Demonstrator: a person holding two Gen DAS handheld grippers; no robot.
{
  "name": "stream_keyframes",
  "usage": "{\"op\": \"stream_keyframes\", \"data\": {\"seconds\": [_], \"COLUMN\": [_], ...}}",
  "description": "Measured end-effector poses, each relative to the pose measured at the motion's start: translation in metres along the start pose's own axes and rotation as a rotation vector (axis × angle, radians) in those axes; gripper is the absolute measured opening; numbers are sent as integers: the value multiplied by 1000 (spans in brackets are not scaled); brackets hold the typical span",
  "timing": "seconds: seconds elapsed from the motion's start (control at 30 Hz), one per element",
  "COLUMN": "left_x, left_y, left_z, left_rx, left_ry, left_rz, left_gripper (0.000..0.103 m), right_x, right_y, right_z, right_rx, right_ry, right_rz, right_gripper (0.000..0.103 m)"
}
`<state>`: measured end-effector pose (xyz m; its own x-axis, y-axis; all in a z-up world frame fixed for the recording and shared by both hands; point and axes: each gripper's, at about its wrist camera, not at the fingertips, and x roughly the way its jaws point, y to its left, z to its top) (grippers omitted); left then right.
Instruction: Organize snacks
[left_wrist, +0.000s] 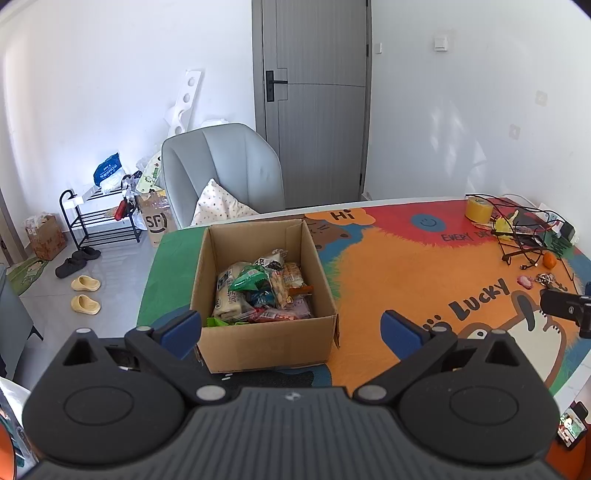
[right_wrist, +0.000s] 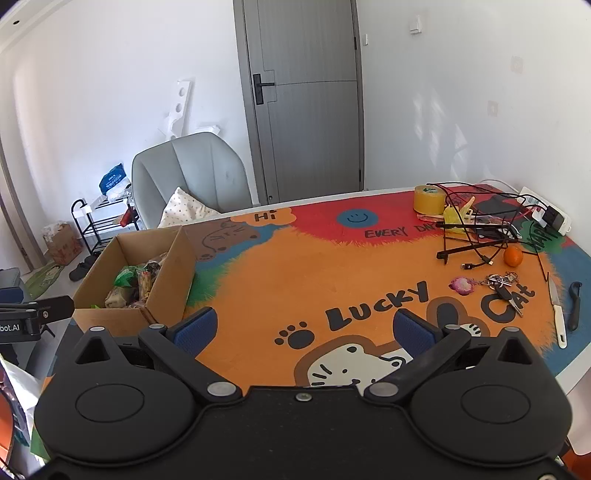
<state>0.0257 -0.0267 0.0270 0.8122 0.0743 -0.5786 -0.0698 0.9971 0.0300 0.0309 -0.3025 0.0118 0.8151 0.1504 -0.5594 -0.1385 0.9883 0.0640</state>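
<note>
Lower snack packets (left_wrist: 258, 295) lie hidden in the cardboard box (left_wrist: 266, 343)

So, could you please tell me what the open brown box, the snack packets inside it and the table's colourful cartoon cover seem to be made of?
Open brown box: matte corrugated cardboard, judging by its folded flaps and raw edges. Snack packets: thin glossy plastic film, crinkled and catching light. Colourful cartoon cover: printed; it looks smooth with a slight sheen, probably vinyl or coated cloth, though that is uncertain.
</note>
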Motion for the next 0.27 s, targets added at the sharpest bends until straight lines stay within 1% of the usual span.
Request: {"op": "stream_keyframes", "data": {"seconds": [0.27], "left_x": [2], "left_y": [0], "left_z": [-1], "left_rx": [1], "left_ry": [2], "left_rz": [3], "left_gripper": [103], "right_x": [3], "right_y": [-1], "right_z": [0], "right_rx": [3], "right_ry": [14], "right_rz": [3], "right_gripper": [103]}}
